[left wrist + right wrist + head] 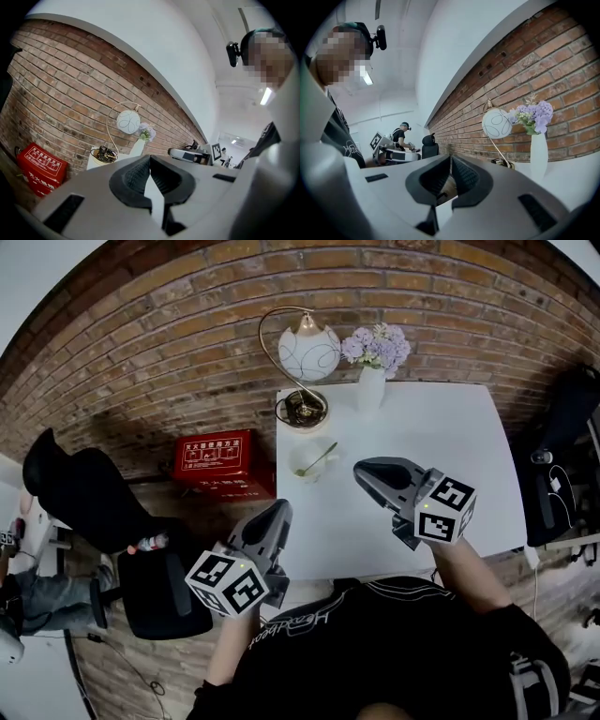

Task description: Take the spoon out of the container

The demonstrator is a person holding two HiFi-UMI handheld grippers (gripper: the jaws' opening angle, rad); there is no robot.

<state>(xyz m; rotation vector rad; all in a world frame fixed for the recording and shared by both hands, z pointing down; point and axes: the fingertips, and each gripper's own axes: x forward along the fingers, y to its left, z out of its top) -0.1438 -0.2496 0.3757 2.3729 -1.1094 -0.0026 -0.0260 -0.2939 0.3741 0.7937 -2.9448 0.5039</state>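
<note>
Head view: spoon (322, 459) leans in the clear container (298, 457) at the white worktop's (450, 437) left side, in front of the lamp (305, 357) and the vase (371, 387). Right claw (361, 471) hovers near the container, not touching. Left claw (281, 510) hangs off the worktop's left front edge.

Left gripper view: jaws closed together, nothing between them.

Right gripper view: jaws closed together, empty.
</note>
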